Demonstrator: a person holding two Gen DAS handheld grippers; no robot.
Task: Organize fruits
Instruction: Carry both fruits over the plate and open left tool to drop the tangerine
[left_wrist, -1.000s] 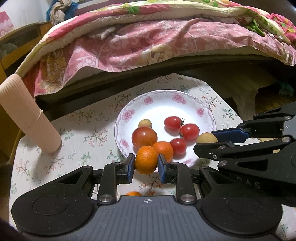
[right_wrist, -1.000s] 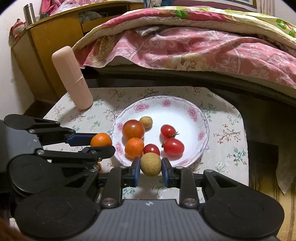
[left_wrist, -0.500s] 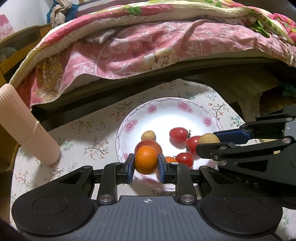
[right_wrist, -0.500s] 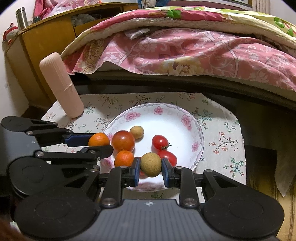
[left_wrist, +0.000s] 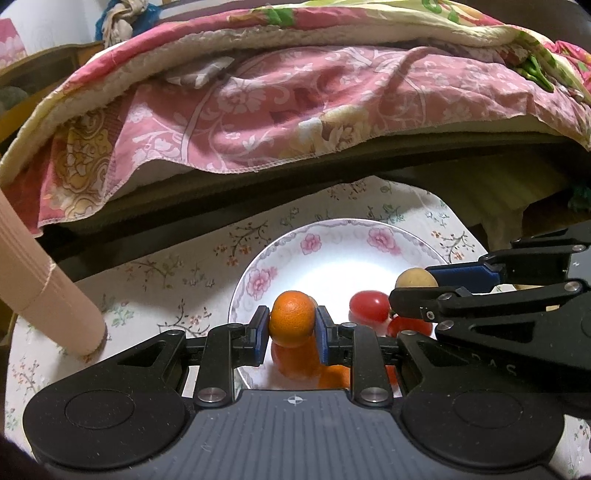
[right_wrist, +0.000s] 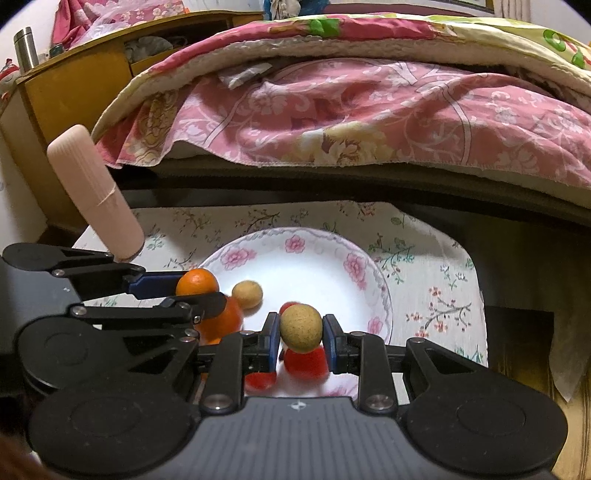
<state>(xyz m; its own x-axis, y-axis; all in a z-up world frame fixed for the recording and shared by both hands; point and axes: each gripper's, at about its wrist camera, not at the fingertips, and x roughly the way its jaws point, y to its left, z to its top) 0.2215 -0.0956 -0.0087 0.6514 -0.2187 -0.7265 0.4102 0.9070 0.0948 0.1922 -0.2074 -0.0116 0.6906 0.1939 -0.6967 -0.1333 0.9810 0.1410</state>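
- Left gripper (left_wrist: 291, 330) clamped on a small orange (left_wrist: 291, 314), held over the near-left part of the floral plate (left_wrist: 332, 230).
- Right gripper (right_wrist: 300, 338) clamped on a tan round fruit (right_wrist: 301, 326), over the near side of the same plate.
- Judgement: both fruits are carried but not yet set down, so 2 placements are pending.
- Already on the plate: a second tan fruit (right_wrist: 248, 293), cherry tomatoes (left_wrist: 369, 302), and a larger orange-red fruit (right_wrist: 221, 321) partly hidden behind the left gripper.
- No loose fruit visible on the floral cloth (right_wrist: 424, 266); the near edge is hidden by the grippers.
- Surroundings: pink ribbed cylinder (right_wrist: 94, 192) stands left of the plate, clear of it; the bed quilt (right_wrist: 332, 110) overhangs behind.
- Obstruction: the near half of the plate is crowded and the grippers sit close side by side; the far half is bare.
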